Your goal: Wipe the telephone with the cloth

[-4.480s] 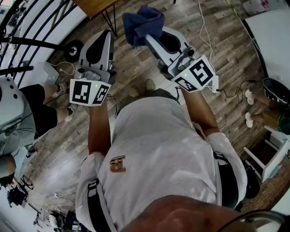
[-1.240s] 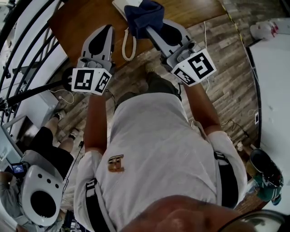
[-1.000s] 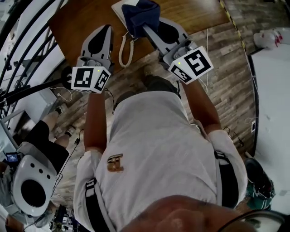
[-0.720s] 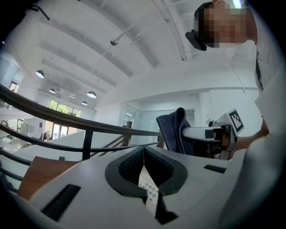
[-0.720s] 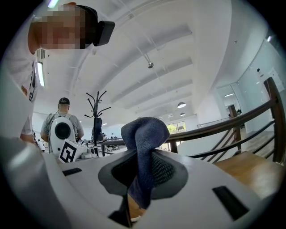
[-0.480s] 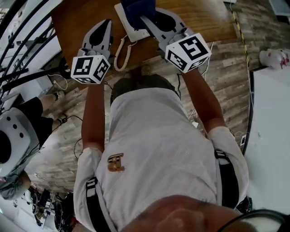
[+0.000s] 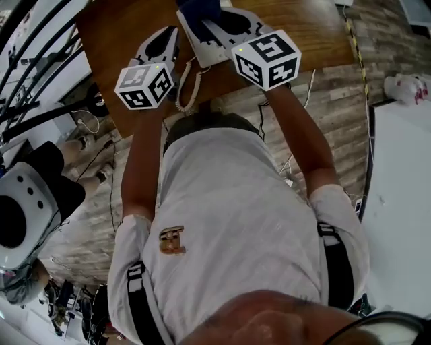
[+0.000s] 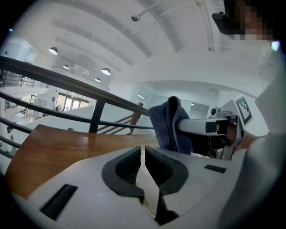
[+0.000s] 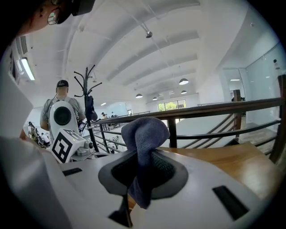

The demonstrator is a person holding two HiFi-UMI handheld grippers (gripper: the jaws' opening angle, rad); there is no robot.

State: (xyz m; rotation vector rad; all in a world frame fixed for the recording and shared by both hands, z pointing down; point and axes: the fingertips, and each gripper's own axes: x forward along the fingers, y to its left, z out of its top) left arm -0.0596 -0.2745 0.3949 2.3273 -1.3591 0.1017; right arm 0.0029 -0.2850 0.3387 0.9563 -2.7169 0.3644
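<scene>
Over the brown wooden counter (image 7: 316, 27), right gripper (image 9: 139, 172) fingers pinch a dark blue cloth (image 9: 144, 132) near the white telephone (image 7: 197, 54). Left gripper (image 8: 143, 163) fingers meet, empty.

Both arms were held stretched forward toward the table (image 7: 114, 30); the left gripper (image 8: 143, 154) was found shut, empty; the right gripper (image 9: 142, 172) was clamped on the cloth (image 9: 145, 127).

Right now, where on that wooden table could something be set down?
Bare brown wooden table right of the right gripper, and a strip left of the left gripper. Crowded between: white telephone, coiled cord, dark blue cloth.
</scene>
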